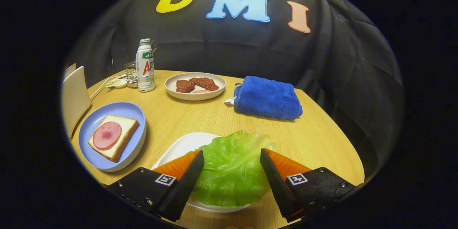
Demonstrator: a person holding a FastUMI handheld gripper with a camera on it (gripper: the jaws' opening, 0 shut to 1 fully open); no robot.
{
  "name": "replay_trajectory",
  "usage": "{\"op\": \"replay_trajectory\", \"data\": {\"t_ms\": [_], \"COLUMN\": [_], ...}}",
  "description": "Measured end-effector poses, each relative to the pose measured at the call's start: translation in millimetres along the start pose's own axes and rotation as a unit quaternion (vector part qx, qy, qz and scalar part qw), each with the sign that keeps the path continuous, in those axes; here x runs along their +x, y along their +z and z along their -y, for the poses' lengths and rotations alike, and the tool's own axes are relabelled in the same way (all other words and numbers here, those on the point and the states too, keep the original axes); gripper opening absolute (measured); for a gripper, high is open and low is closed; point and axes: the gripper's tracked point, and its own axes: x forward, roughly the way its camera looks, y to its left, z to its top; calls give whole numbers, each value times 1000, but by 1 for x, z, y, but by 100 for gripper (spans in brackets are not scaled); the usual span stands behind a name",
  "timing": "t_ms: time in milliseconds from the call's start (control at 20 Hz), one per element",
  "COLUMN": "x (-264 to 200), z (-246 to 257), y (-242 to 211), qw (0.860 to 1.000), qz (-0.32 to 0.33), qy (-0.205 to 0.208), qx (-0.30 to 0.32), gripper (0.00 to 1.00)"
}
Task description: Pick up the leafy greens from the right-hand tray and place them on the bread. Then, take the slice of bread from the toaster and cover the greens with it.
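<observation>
Hovering over the white tray (pixel 179 146), the gripper (pixel 232 159) straddles the lettuce leaf (pixel 230 170), lined up for the pick since the greens come first. Jaws spread wide, one finger at each side of the leaf, w/ the tips seemingly above it (contact can't be told from this angle), so nothing is grasped yet. Bread slice (pixel 114 136) w/ a round of ham (pixel 107 135) waits on the blue plate (pixel 134 112), to the left of the fingers, close enough for a short carry. Beyond sit a plate of meat (pixel 195 85), a blue towel (pixel 266 97) and a bottle (pixel 145 65).
</observation>
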Motion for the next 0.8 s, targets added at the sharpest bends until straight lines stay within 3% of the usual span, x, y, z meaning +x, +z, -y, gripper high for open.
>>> {"op": "replay_trajectory", "data": {"t_ms": [200,300,350,450,550,800], "x": [1,-2,1,1,3,3], "z": [-8,-17,-17,-16,-13,-14], "y": [1,-2,-3,-1,-3,-2], "qw": [1000,997,997,997,998,998], "qz": [-4,-15,-20,-13,-18,-8], "qy": [26,59,63,59,40,36], "qx": [7,49,44,38,50,60], "gripper": [92,73,57,56,5,4]}}
